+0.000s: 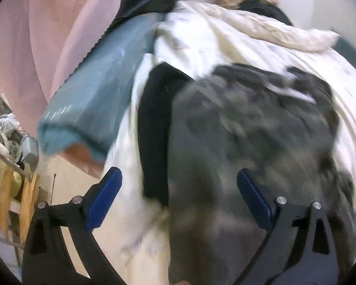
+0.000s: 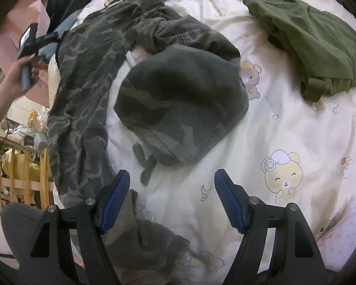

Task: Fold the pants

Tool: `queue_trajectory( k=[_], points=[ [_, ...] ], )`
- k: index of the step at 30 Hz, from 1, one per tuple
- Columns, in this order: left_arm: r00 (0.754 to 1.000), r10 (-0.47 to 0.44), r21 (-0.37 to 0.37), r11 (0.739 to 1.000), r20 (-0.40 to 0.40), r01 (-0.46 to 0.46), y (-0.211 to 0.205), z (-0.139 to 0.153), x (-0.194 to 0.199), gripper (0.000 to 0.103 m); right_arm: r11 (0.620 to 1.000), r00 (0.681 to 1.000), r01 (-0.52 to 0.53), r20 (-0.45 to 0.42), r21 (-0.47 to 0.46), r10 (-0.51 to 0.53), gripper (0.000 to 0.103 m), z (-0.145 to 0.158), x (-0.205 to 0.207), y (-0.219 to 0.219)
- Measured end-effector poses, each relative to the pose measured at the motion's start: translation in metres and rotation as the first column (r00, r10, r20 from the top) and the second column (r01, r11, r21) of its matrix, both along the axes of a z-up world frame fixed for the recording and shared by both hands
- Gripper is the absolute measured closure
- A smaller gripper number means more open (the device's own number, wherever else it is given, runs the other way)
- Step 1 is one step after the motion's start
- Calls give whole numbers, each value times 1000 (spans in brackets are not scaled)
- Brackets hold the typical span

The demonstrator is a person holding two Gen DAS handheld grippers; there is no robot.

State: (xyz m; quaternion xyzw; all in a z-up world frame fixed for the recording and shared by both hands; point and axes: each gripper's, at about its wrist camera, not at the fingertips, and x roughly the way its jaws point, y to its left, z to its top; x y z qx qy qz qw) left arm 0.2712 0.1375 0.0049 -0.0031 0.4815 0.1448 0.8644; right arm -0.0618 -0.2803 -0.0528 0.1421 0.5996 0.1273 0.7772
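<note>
Camouflage pants [image 2: 87, 90] lie crumpled on a cream bear-print bed cover [image 2: 284, 130]. One leg runs down the left side; the other leg [image 2: 182, 104] is bunched in the middle. My right gripper [image 2: 172, 199] is open and empty, above the cover just below the bunched leg. My left gripper [image 1: 179, 197] is open and empty, over the blurred pants [image 1: 249, 142] in the left wrist view. The left gripper also shows in the right wrist view [image 2: 29, 45], held in a hand at the far left edge of the pants.
An olive green garment [image 2: 315, 45] lies at the upper right of the bed. A black garment [image 1: 154, 128] lies beside the pants. A blue pillow [image 1: 95, 95] and pink curtain [image 1: 35, 47] stand at the left. A wooden crib rail [image 2: 23, 173] is beside the bed.
</note>
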Motion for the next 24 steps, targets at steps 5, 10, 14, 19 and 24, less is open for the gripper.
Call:
queue_trajectory(
  k=[5, 10, 14, 19, 24],
  points=[
    [1000, -24, -40, 999, -6, 24, -26, 5, -97, 7, 1000, 999, -21, 31, 15, 20, 27, 9, -12, 6],
    [999, -27, -105, 994, -34, 23, -51, 14, -199, 7, 999, 997, -52, 60, 4, 51, 27, 19, -28, 7],
    [999, -47, -106, 993, -13, 45, -61, 45, -255, 7, 998, 998, -28, 50, 58, 25, 27, 27, -49, 0],
    [999, -37, -99, 994, 28, 40, -64, 66, -300, 7, 989, 993, 101, 51, 106, -107, 27, 37, -89, -20],
    [998, -61, -115, 991, 15, 62, -80, 45, -342, 7, 964, 974, 218, 29, 155, -225, 27, 34, -131, -49]
  ],
)
